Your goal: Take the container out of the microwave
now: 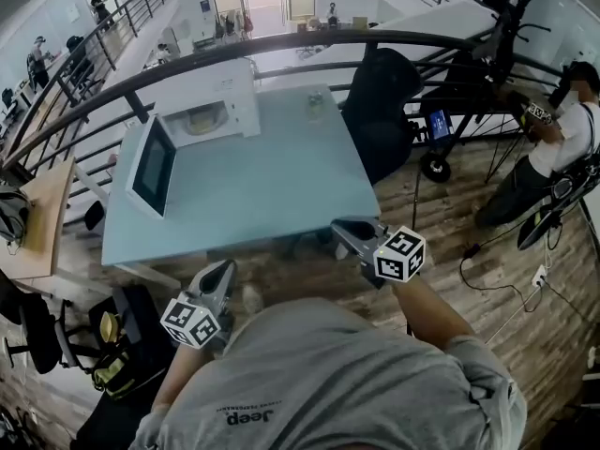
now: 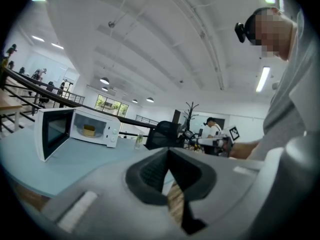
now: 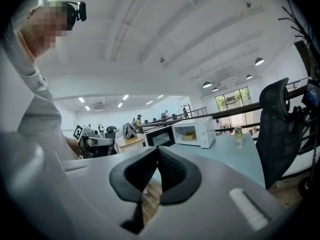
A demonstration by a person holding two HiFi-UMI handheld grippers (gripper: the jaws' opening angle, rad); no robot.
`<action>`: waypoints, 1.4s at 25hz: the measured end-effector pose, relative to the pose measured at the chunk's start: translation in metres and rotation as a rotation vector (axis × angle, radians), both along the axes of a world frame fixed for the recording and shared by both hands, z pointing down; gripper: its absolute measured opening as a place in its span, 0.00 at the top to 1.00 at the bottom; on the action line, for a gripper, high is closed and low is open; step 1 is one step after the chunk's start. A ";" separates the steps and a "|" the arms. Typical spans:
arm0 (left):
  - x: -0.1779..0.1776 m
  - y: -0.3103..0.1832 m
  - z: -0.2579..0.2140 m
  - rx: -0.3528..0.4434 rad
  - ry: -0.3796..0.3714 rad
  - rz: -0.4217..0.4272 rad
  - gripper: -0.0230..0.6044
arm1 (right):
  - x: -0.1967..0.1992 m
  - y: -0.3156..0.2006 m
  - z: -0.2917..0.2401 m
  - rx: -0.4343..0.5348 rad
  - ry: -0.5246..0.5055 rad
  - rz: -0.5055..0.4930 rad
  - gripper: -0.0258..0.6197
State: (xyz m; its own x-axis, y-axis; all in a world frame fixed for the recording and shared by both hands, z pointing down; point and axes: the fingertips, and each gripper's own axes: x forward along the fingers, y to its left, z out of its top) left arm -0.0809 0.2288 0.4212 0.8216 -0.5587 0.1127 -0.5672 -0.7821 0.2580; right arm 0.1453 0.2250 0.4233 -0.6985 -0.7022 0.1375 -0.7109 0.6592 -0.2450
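A white microwave [image 1: 211, 101] stands at the far left corner of a light blue table [image 1: 272, 186], with its door [image 1: 152, 167] swung open. Inside it sits a pale yellow container [image 1: 202, 120], also visible in the left gripper view [image 2: 89, 130] and the right gripper view [image 3: 189, 135]. My left gripper [image 1: 225, 268] is shut and empty, held short of the table's near edge. My right gripper [image 1: 339, 225] is also shut and empty, at the near right corner. Both point toward the microwave [image 2: 95, 129] from well away.
A small bottle [image 1: 314, 101] stands on the table's far side. A black office chair [image 1: 380, 101] sits beyond the right edge. A curved black railing [image 1: 281, 50] runs behind the table. A person [image 1: 562, 129] stands at the right among tripods and floor cables.
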 end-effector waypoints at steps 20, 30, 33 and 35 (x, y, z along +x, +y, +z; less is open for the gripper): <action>-0.050 -0.316 -0.001 -0.014 0.033 0.329 0.93 | -0.091 -0.291 -0.029 -0.027 0.069 0.222 0.95; -0.061 -0.394 0.020 -0.022 -0.001 0.375 0.93 | -0.103 -0.386 -0.017 -0.081 0.102 0.230 0.95; -0.058 -0.411 0.028 -0.034 -0.010 0.352 0.93 | -0.095 -0.405 -0.013 -0.089 0.108 0.213 0.95; -0.053 -0.420 0.031 -0.049 -0.010 0.323 0.93 | -0.088 -0.417 -0.009 -0.094 0.107 0.191 0.95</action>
